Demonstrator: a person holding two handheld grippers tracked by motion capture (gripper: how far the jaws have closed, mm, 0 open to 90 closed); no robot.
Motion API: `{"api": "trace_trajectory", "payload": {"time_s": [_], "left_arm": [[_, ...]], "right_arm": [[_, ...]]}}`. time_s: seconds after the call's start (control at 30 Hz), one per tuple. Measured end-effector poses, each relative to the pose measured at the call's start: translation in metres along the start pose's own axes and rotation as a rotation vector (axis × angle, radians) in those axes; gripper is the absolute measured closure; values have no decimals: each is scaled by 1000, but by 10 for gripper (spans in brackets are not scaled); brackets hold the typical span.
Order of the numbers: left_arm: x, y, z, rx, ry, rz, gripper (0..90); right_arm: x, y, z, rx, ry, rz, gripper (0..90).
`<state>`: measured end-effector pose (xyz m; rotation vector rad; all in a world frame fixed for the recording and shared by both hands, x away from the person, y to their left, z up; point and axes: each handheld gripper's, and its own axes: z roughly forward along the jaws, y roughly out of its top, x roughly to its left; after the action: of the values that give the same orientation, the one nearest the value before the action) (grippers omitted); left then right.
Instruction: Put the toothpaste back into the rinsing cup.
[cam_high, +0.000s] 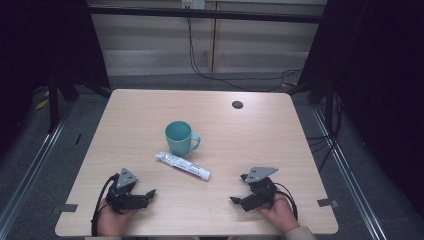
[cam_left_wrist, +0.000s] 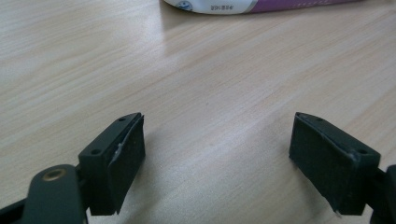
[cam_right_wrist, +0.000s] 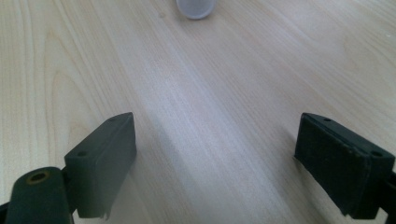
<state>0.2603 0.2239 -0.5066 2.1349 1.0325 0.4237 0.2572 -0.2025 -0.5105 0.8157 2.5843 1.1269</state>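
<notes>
Teal mug (cam_high: 178, 137) behind toothpaste tube (cam_high: 182, 166); left gripper (cam_high: 146, 196), right gripper (cam_high: 237, 196) both agape.

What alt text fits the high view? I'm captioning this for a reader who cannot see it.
A teal mug stands upright mid-table with a white tube lying just in front of it. Nearer the camera, a person holds the left claw and the right claw, both open, low over the bare wooden table, on either side of the tube.
</notes>
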Motion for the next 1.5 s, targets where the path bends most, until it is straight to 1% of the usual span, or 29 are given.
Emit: {"api": "trace_trajectory", "payload": {"time_s": [0.2,0.3,0.37,0.4,0.43,0.47,0.5,0.53,0.57,0.6,0.63,0.67,0.7,0.73,0.77,0.8,0.83,0.87,0.9,0.93,0.97,1.0,1.1,1.3,1.37,1.4,1.5], "left_arm": [[0,0,1,0,-5,2,177],[1,1,1,4,-8,5,174],[1,1,1,3,-9,8,173],[1,1,1,4,-9,7,172],[1,1,1,4,-10,8,172],[1,1,1,4,-10,8,172],[1,1,1,4,-9,8,172],[1,1,1,4,-9,8,172],[1,1,1,4,-9,8,172],[1,1,1,5,-9,9,172],[1,1,1,4,-9,8,172],[1,1,1,4,-9,8,172],[1,1,1,4,-10,8,172],[1,1,1,4,-9,8,172],[1,1,1,4,-9,8,172],[1,1,1,4,-9,9,172],[1,1,1,4,-9,9,172],[1,1,1,4,-10,8,172],[1,1,1,4,-9,8,172],[1,1,1,4,-9,8,172],[1,1,1,4,-9,8,172],[1,1,1,4,-10,8,172],[1,1,1,4,-9,8,172],[1,1,1,4,-10,8,172],[1,1,1,4,-9,8,172],[1,1,1,4,-9,8,172],[1,1,1,4,-10,8,172]], "right_arm": [[0,0,0,-1,-1,2,124],[1,2,0,3,-20,26,141],[2,7,2,37,-32,29,145],[3,11,3,64,-34,29,159],[3,14,4,80,-31,25,172],[3,14,4,80,-31,25,172],[4,19,5,105,-25,26,192],[5,31,10,158,1,19,203],[5,31,10,158,1,19,203],[8,44,14,199,9,4,204],[8,49,15,213,12,-9,205],[8,49,15,213,12,-9,205],[9,62,19,248,64,-2,229],[8,66,20,257,81,1,236],[8,66,20,257,81,1,236],[9,77,24,300,78,-8,240],[9,77,24,300,78,-8,240],[10,85,28,324,99,1,239],[10,87,29,327,105,5,240],[10,91,31,341,103,7,242],[10,91,31,341,103,7,242],[11,97,35,364,101,3,242],[11,101,38,371,100,6,243],[12,108,47,389,103,-3,244],[13,110,49,393,107,3,246],[13,111,50,394,105,-8,247],[15,115,55,407,90,-18,253]]}}
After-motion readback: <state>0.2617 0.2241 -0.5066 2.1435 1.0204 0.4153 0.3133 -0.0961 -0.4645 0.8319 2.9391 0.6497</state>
